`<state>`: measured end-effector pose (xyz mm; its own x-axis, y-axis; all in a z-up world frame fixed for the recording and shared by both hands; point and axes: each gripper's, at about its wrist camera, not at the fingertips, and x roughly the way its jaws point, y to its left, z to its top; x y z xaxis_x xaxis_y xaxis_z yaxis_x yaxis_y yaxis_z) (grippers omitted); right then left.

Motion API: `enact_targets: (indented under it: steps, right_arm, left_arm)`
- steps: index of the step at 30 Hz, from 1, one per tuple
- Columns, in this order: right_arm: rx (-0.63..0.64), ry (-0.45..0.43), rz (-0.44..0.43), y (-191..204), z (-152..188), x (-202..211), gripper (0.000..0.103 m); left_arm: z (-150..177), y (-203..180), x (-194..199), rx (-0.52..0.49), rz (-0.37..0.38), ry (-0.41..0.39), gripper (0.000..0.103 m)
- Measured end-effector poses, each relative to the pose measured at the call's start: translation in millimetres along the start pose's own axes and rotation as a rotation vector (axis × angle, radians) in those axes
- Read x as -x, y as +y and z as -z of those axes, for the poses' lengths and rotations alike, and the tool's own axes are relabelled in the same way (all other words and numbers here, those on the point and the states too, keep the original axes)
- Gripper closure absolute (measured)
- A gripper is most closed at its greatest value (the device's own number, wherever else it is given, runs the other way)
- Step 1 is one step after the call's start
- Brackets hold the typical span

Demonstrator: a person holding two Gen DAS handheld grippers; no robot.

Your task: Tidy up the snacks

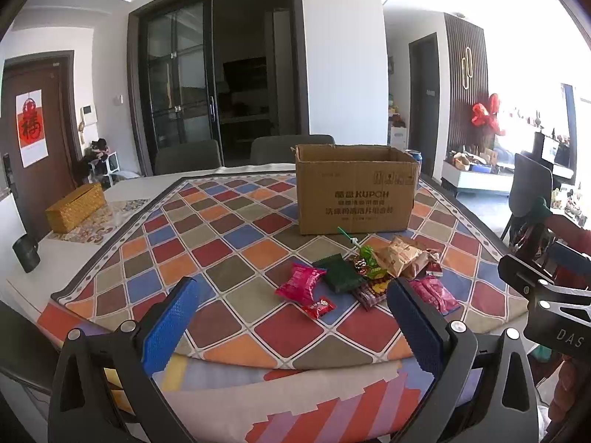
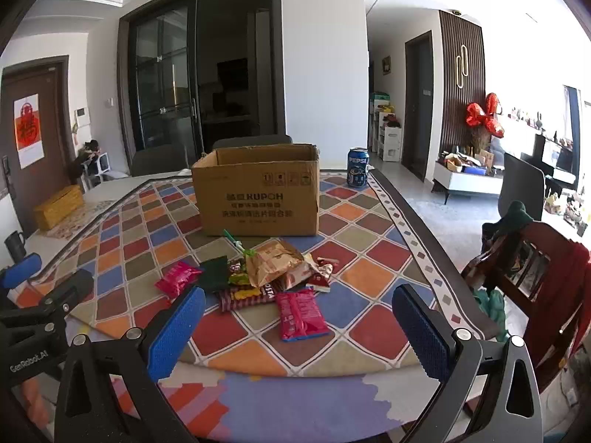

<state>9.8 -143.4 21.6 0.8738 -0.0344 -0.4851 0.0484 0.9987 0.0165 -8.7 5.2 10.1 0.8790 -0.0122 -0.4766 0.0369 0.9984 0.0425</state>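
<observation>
A pile of snack packets [image 1: 373,269] [image 2: 258,277] lies on the checkered tablecloth in front of an open cardboard box [image 1: 356,192] [image 2: 258,192]. It holds a pink packet [image 1: 300,282] [image 2: 177,277], a dark green packet [image 1: 341,273] [image 2: 216,273], a tan crinkled bag [image 1: 400,256] [image 2: 273,262], a small red packet [image 1: 319,306] and another pink packet [image 1: 434,293] [image 2: 300,315]. My left gripper [image 1: 291,312] is open and empty, short of the pile. My right gripper [image 2: 299,317] is open and empty, with the near pink packet between its fingers' line of sight.
A Pepsi can [image 2: 357,171] stands right of the box. A woven yellow box [image 1: 75,206] [image 2: 59,206] and a dark mug [image 1: 26,253] sit at the table's left. Chairs [image 1: 291,147] stand behind the table, a red wooden chair [image 2: 535,277] at the right.
</observation>
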Motion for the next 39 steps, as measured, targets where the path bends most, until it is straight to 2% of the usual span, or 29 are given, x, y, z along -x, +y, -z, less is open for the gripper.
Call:
enact_targets:
  steps: [39]
  right_arm:
    - [-0.001, -0.010, -0.005, 0.3, -0.4, 3.2, 0.001]
  left_arm:
    - [-5.1, 0.9, 5.9, -0.004, -0.005, -0.009, 0.000]
